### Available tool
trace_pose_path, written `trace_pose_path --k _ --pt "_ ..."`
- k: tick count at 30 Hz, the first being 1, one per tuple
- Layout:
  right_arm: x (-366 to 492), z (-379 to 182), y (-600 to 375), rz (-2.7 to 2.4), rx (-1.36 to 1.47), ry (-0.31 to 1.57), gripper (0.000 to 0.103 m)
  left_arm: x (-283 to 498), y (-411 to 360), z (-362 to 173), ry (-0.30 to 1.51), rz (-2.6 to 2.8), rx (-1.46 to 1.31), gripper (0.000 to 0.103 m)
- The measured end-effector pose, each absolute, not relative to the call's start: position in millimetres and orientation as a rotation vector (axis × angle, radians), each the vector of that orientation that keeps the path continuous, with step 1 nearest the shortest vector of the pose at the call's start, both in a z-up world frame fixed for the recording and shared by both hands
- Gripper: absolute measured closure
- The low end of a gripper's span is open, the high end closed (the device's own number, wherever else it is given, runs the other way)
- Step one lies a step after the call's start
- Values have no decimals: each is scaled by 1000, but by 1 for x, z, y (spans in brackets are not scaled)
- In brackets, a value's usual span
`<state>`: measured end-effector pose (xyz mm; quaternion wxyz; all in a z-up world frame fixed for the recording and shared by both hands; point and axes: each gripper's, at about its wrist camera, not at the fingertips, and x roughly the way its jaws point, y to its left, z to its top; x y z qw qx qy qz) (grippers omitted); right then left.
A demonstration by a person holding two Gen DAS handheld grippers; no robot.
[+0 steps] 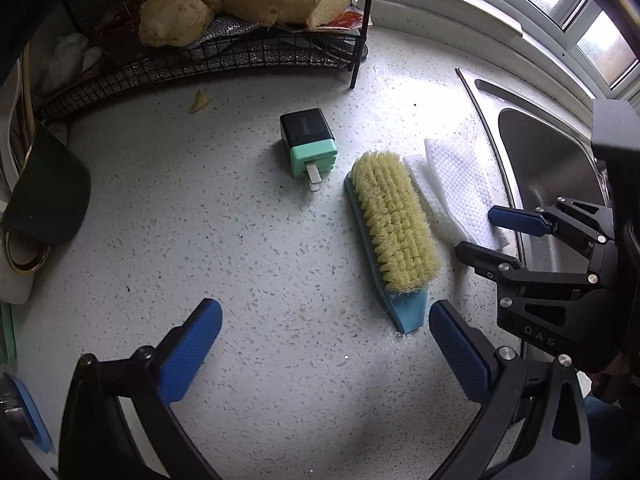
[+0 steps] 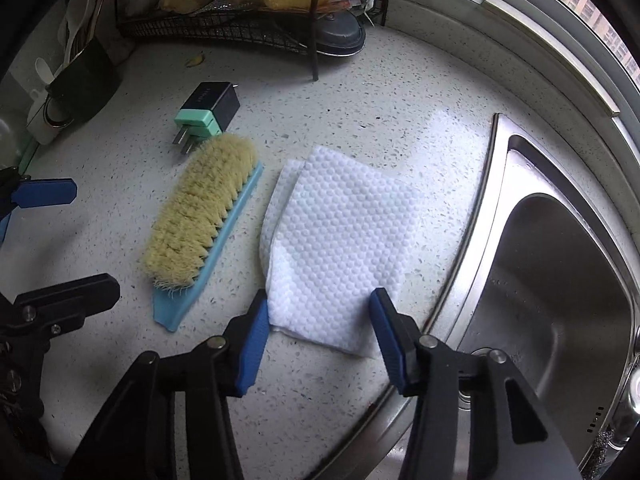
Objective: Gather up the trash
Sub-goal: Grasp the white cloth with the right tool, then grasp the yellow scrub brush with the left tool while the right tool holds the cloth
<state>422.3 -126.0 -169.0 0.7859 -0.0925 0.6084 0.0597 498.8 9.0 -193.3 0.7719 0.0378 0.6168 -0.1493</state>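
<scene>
Dimpled white paper towel [image 2: 336, 240] lies folded beside bristly brush [image 2: 200, 208]; perhaps damp.

White dimpled paper towel [image 2: 336, 240], yellow-bristled blue brush [image 2: 204, 216], speckled countertop [image 2: 360, 104]

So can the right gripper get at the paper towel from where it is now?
Probably yes. The right gripper is over the near edge of the paper towel, jaws partly open on either side of it. The brush lies apart to one side, the sink to the other; nothing covers the towel.
</scene>
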Motion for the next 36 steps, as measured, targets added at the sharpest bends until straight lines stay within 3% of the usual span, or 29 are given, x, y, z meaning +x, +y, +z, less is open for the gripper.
trace_pose_path --k 3,4,7,27,31,36 --pt "416 -167 -120 153 -212 1303 77 498 7 -194 1336 -320 83 0" --pt "415 -167 -118 156 -213 1302 87 497 7 -194 1336 -321 82 0" --pt "412 -167 -118 165 -187 1311 94 496 6 -193 1336 -325 78 0" --pt "413 -131 -158 116 -42 1254 95 530 -42 -220 1368 -339 73 0" --pt "412 -134 -155 112 -28 1258 95 536 -47 -228 1394 -340 43 14" --pt "408 -135 -153 119 -23 1264 95 540 -55 -229 1380 -320 95 22"
